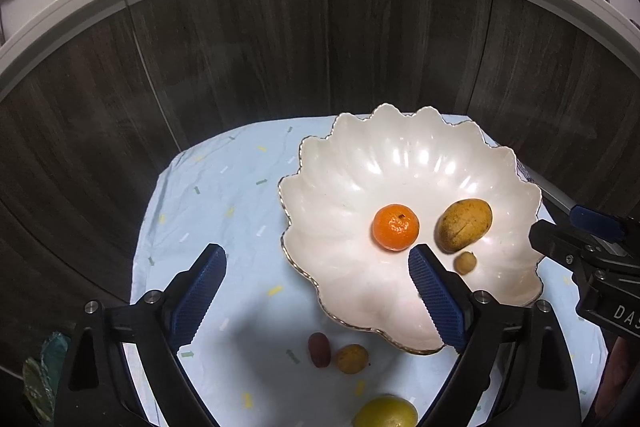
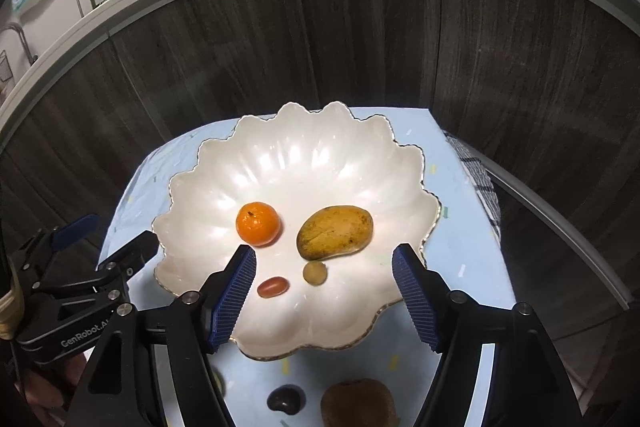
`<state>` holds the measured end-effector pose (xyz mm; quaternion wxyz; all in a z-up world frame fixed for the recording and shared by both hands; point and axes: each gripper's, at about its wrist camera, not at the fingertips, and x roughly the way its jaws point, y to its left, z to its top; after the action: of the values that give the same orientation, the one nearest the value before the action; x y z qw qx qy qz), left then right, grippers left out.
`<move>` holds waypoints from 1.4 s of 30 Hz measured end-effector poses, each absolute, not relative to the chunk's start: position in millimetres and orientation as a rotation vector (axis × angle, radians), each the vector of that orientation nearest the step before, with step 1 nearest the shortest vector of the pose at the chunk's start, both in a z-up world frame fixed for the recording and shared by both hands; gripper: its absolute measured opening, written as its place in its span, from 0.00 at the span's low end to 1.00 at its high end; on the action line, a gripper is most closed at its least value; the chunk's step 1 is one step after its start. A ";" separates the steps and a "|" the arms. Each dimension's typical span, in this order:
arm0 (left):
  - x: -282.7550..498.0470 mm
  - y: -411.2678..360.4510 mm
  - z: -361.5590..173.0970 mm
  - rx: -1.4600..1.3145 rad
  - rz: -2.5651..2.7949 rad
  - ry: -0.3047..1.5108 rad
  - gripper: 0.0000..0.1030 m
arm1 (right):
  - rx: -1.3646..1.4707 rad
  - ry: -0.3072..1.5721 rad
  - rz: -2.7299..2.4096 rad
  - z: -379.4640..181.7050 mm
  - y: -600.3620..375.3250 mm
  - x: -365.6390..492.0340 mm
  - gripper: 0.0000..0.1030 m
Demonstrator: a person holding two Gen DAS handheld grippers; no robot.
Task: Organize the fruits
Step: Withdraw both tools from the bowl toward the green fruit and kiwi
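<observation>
We see a desk under pale blue cloth | dark wood cabinets behind | our left tongs gape, empty | our right tongs stand apart, empty

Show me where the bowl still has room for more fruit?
The back half of the bowl, behind the orange and mango, is bare. The front is crowded: a small round fruit touches the mango, with a red grape beside it.

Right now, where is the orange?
The orange sits inside the white scalloped bowl, left of the mango in the right wrist view. A small red fruit lies nearer the camera, just below it.
</observation>
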<state>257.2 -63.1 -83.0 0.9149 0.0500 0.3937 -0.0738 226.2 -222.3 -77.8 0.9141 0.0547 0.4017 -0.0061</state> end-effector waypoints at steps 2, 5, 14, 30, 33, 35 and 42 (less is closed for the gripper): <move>256.0 -62.7 -81.1 0.101 -0.150 0.807 0.91 | 0.109 0.820 -0.017 -75.1 -223.1 224.7 0.69; 254.1 -63.7 -78.9 0.106 -0.150 0.802 0.91 | 0.106 0.814 -0.017 -72.5 -224.1 222.6 0.69; 244.3 -64.2 -70.0 0.109 -0.159 0.788 0.94 | 0.102 0.792 -0.022 -64.9 -225.6 213.1 0.69; 212.7 -69.1 -61.7 0.132 -0.200 0.767 0.96 | 0.089 0.767 -0.045 -61.1 -230.2 183.5 0.69; 208.6 -70.3 -63.5 0.136 -0.205 0.770 0.96 | 0.087 0.769 -0.047 -62.5 -231.8 179.3 0.69; 206.0 -70.7 -65.0 0.138 -0.210 0.773 0.96 | 0.087 0.771 -0.049 -64.3 -232.8 176.8 0.69; 194.7 -72.9 -72.7 0.154 -0.223 0.781 0.96 | 0.079 0.778 -0.051 -73.3 -233.9 166.2 0.69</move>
<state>194.7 -72.9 -72.7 0.9158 0.0746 0.3794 -0.1083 166.2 -233.9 -73.3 0.9241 0.0387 0.3793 -0.0249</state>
